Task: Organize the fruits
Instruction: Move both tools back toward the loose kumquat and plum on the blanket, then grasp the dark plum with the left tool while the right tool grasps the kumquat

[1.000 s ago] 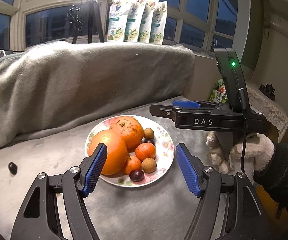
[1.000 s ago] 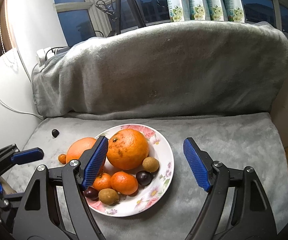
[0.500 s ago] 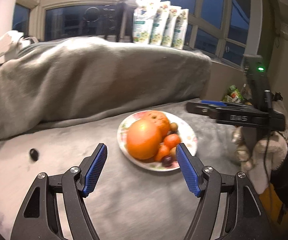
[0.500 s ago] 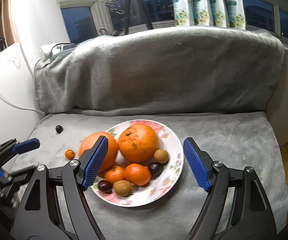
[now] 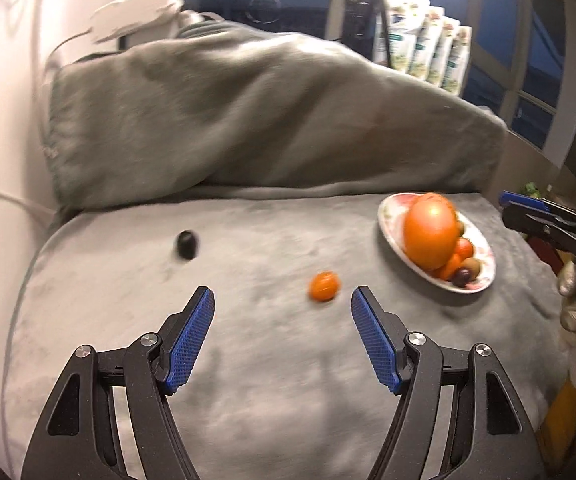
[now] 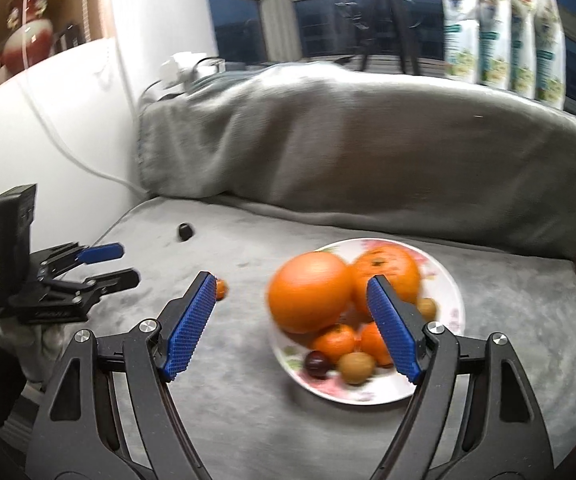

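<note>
A floral white plate point(image 6: 445, 382) holds two large oranges point(image 6: 309, 290), small mandarins, brown longans and a dark plum; it shows at the right in the left wrist view point(image 5: 391, 232). A small loose orange fruit point(image 5: 323, 286) lies on the grey blanket just ahead of my open, empty left gripper point(image 5: 283, 334). A dark plum point(image 5: 186, 244) lies further off to the left. My right gripper point(image 6: 289, 322) is open and empty, hovering near the plate's left side. The left gripper also shows in the right wrist view point(image 6: 106, 264).
A heaped grey blanket point(image 5: 248, 120) rises behind the flat grey surface. A white wall and cable stand at the left. White pouches point(image 6: 499, 32) and a tripod stand on the windowsill. The surface drops off at the right edge.
My left gripper has swung left, away from the plate, and now faces the loose small orange fruit. My right gripper has drifted slightly left and closer over the plate.
</note>
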{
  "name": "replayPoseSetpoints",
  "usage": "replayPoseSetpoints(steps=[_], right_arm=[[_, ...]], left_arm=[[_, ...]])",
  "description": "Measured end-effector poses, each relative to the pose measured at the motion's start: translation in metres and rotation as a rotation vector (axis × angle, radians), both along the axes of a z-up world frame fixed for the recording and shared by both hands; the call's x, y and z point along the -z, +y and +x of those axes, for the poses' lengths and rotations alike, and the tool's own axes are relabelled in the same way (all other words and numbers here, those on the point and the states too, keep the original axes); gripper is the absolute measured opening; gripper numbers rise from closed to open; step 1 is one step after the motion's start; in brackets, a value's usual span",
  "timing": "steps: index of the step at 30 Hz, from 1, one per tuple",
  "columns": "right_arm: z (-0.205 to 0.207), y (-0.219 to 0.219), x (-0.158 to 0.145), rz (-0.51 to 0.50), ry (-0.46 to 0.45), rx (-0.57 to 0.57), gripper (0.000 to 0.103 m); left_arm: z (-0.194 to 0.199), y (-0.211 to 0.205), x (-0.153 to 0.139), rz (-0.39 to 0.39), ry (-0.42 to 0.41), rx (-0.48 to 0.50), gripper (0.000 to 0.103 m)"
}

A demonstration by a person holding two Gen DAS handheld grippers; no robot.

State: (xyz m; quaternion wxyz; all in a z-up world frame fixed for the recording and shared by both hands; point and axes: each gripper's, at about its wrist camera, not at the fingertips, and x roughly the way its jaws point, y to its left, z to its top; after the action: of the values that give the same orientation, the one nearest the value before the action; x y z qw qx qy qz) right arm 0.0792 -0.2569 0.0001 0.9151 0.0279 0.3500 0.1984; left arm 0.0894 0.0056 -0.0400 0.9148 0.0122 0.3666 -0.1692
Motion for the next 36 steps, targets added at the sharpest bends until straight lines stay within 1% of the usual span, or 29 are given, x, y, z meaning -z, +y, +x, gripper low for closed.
replayPoseSetpoints(steps=[6,11,15,17,21,28,31,34,35,36], right_arm=[[-0.001,0.035,0.009,-0.029,0.016,-0.066,0.08],[0.001,0.056,0.018,-0.023,0.045,-0.104,0.08],[0.003,0.074,0.026,-0.023,0.075,-0.152,0.08],[0.004,0.086,0.032,-0.048,0.095,-0.176,0.08],[0.008,0.1,0.043,-0.054,0.121,-0.19,0.08],[0.023,0.111,0.059,-0.03,0.162,-0.163,0.08],[0.028,0.117,0.065,-0.033,0.174,-0.161,0.08],[0.032,0.121,0.069,-0.034,0.182,-0.159,0.08],[0.034,0.123,0.071,-0.036,0.182,-0.158,0.08],[0.035,0.124,0.071,-0.037,0.182,-0.158,0.076]], left_arm=[[0.002,0.019,0.008,-0.006,0.005,-0.04,0.071],[0.007,0.029,0.013,-0.011,0.003,-0.063,0.071],[0.013,0.035,0.018,-0.022,0.029,-0.07,0.071],[0.016,0.038,0.02,-0.021,0.041,-0.074,0.071],[0.026,0.047,0.025,-0.039,0.068,-0.094,0.071],[0.047,0.057,0.03,-0.052,0.087,-0.113,0.071],[0.058,0.061,0.033,-0.07,0.102,-0.115,0.071],[0.066,0.061,0.036,-0.064,0.105,-0.109,0.071],[0.069,0.06,0.037,-0.063,0.107,-0.107,0.066],[0.072,0.059,0.039,-0.064,0.112,-0.102,0.063]])
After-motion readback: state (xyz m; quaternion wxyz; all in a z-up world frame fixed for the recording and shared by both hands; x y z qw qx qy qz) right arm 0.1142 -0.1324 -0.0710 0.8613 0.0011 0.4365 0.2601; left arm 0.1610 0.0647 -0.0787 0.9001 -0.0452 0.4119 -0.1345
